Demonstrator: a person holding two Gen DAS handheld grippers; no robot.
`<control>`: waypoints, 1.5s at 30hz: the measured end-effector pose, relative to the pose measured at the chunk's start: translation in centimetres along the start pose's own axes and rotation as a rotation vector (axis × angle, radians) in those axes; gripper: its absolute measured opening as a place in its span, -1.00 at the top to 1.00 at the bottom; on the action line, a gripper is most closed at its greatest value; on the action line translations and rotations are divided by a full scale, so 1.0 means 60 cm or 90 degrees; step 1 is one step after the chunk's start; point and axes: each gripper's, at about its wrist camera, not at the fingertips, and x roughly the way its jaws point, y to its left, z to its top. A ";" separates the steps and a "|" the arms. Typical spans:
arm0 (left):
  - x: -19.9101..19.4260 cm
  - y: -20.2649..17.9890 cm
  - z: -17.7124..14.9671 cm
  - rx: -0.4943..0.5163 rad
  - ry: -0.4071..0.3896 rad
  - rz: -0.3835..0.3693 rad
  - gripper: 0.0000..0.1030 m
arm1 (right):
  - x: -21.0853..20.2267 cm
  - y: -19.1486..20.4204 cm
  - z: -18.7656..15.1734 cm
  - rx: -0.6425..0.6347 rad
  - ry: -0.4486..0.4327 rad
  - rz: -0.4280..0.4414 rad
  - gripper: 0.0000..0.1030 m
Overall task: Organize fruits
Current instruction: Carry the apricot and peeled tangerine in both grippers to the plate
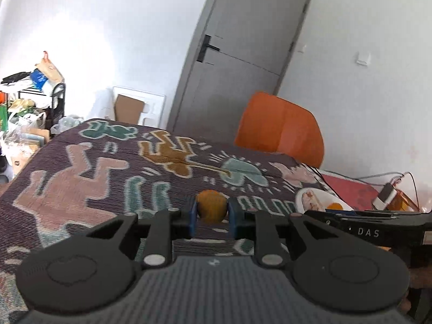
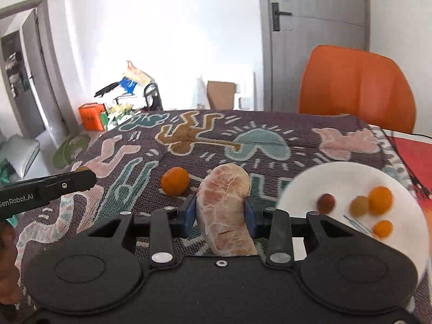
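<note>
Blue-padded, the right gripper (image 2: pixel 220 212) clamps a peeled pomelo segment (image 2: pixel 225 210): pale pink flesh, white membrane veins, curved, standing upright between the pads above the patterned tablecloth (image 2: pixel 270 145). The left gripper (image 1: pixel 212 216) is clenched on a small round orange fruit (image 1: pixel 212 208). One orange (image 2: pixel 175 181) lies on the cloth just left. A white plate (image 2: pixel 337 178) at right holds four small fruits.

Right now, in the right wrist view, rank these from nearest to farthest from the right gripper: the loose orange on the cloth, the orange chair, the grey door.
1. Loose orange, on the cloth just left of the right gripper.
2. Orange chair, behind the table, right.
3. Grey door, back wall, farthest.
</note>
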 end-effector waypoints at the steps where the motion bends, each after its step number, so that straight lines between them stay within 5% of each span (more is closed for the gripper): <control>1: 0.002 -0.008 0.000 0.004 0.003 -0.003 0.57 | -0.006 -0.006 -0.003 0.008 -0.005 -0.003 0.31; 30: 0.076 -0.176 -0.019 0.071 0.035 -0.062 0.57 | -0.089 -0.212 -0.078 0.144 -0.046 -0.085 0.31; 45: 0.139 -0.238 -0.034 0.099 0.067 -0.095 0.57 | -0.086 -0.259 -0.096 0.173 -0.041 -0.099 0.31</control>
